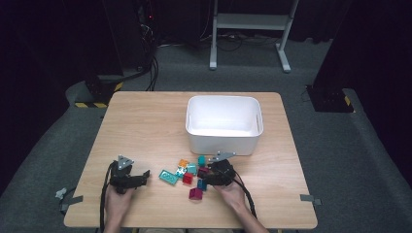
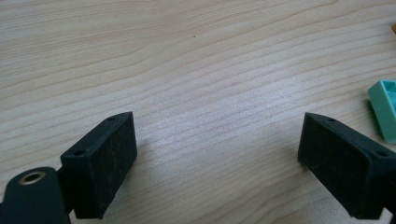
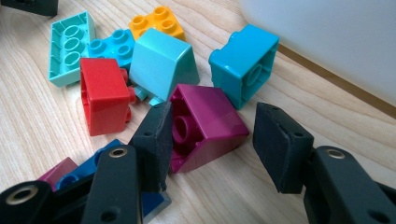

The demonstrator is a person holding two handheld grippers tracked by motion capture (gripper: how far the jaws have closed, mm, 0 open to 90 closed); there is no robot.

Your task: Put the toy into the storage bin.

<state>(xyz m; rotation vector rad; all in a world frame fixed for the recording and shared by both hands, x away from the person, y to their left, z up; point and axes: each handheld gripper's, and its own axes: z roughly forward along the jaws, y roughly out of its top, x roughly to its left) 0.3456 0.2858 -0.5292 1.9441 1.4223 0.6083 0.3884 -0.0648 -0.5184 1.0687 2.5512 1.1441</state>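
Observation:
A heap of toy bricks lies in front of the white bin (image 1: 221, 141). In the right gripper view a magenta sloped brick (image 3: 205, 123) lies on its side between the jaws of my right gripper (image 3: 217, 140). The left pad is right against the brick and the right pad stands apart from it. Around it lie a red brick (image 3: 103, 95), a pale teal sloped brick (image 3: 161, 63), a blue-teal square brick (image 3: 245, 63), an orange brick (image 3: 156, 21) and a mint plate (image 3: 70, 46). My left gripper (image 2: 215, 158) stands open over bare wood, left of the mint plate (image 2: 385, 109).
The bin (image 3: 327, 37) stands close behind the heap, its wall near the right jaw. Another magenta brick (image 1: 195, 194) and a dark blue one (image 1: 201, 184) lie nearer the table's front edge. My right gripper (image 1: 206, 175) and left gripper (image 1: 141, 175) flank the heap.

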